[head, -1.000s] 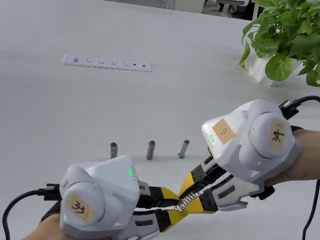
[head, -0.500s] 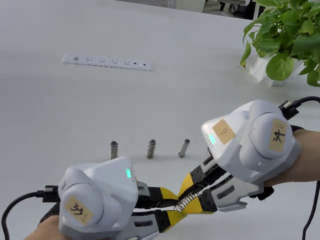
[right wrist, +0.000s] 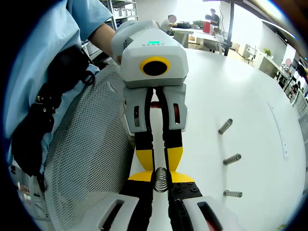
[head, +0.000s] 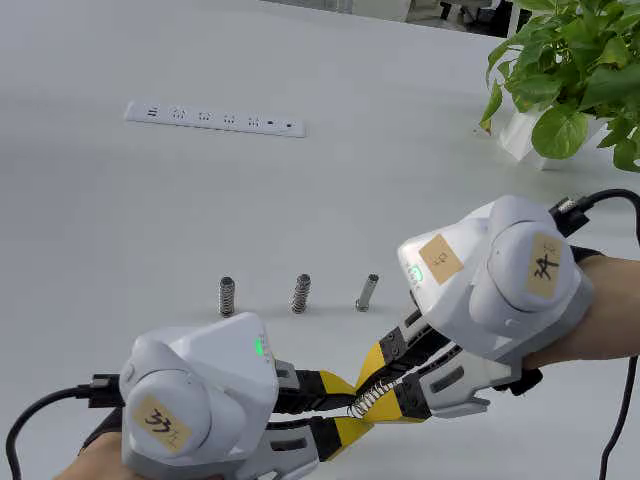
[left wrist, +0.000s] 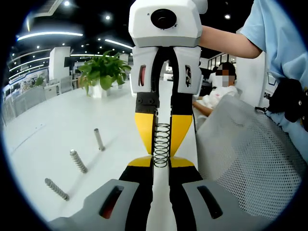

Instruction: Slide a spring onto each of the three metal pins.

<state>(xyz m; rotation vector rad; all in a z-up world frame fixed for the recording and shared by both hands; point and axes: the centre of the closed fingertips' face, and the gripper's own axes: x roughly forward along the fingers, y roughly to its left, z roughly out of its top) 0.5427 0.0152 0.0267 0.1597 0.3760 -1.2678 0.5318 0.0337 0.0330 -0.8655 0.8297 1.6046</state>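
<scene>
Not much altered over that second. The right gripper (head: 385, 385) had crept a shade toward the left gripper (head: 343, 412), so its white housing ended up slightly closer to the bare pin (head: 367, 292) than before. The spring (head: 368, 400), pinched between the two sets of yellow tips, went along with it by the same small amount. The indicator light (head: 413, 272) on the right gripper's housing showed green again, as did the one on the left gripper's housing, after both had looked bluish half a second earlier.
</scene>
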